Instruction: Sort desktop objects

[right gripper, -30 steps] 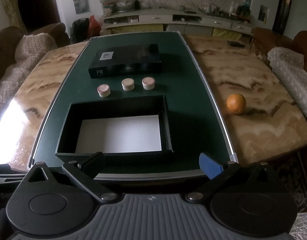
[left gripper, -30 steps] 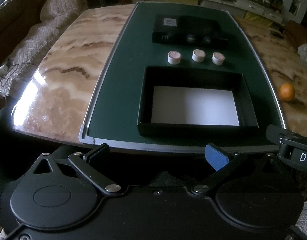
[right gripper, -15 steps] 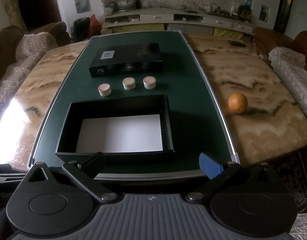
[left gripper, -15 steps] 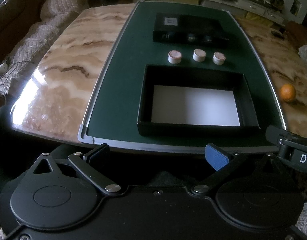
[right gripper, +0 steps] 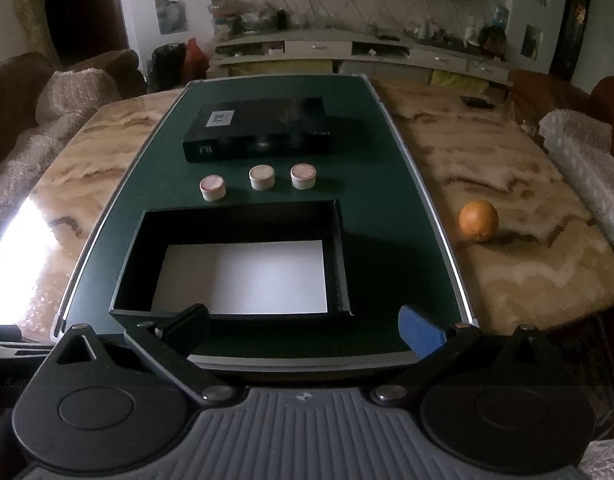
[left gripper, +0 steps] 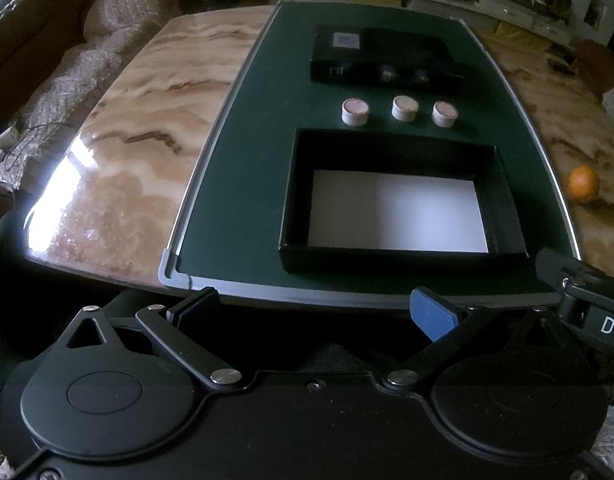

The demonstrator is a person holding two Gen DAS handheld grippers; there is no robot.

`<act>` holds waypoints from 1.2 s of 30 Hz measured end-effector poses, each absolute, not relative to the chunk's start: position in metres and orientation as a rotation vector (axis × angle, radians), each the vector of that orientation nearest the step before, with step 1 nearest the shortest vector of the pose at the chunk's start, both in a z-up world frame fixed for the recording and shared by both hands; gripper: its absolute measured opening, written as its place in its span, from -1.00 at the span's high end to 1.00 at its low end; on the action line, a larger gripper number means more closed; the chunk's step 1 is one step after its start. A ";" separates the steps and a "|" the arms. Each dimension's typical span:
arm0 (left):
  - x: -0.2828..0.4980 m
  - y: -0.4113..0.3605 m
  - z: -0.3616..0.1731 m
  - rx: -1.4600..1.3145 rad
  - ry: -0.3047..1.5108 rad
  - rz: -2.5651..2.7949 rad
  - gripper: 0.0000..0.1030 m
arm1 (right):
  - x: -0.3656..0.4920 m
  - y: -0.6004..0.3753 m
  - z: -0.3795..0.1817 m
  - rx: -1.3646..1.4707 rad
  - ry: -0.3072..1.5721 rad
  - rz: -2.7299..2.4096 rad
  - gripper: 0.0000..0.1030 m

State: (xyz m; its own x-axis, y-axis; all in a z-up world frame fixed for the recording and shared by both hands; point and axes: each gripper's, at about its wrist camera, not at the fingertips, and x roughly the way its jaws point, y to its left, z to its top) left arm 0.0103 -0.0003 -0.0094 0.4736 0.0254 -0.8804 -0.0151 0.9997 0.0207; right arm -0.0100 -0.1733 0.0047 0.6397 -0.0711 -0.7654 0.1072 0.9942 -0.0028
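Marble table [right gripper: 507,152] — orange [right gripper: 478,221] beside mat [right gripper: 371,152]; both tongs wide, empty.

The open tray [right gripper: 343,256] stands between the near mat edge and three small cylinders [right gripper: 261,177]. A closed black box [right gripper: 263,130] walls them behind. Mat [right gripper: 387,208] beside the tray lies bare.

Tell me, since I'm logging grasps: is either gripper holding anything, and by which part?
Nothing is held. The left gripper and right gripper are both open and empty.
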 end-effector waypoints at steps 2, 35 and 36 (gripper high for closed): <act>0.011 -0.001 -0.010 0.011 1.080 0.025 -1.00 | -0.010 -0.173 0.004 0.037 0.871 -0.101 -1.00; 0.019 -0.012 -0.020 0.030 1.119 -0.013 -1.00 | -0.002 -0.181 -0.007 0.072 0.846 -0.066 -1.00; 0.018 -0.013 -0.021 0.032 1.120 -0.020 -1.00 | -0.001 -0.181 -0.007 0.071 0.845 -0.066 -1.00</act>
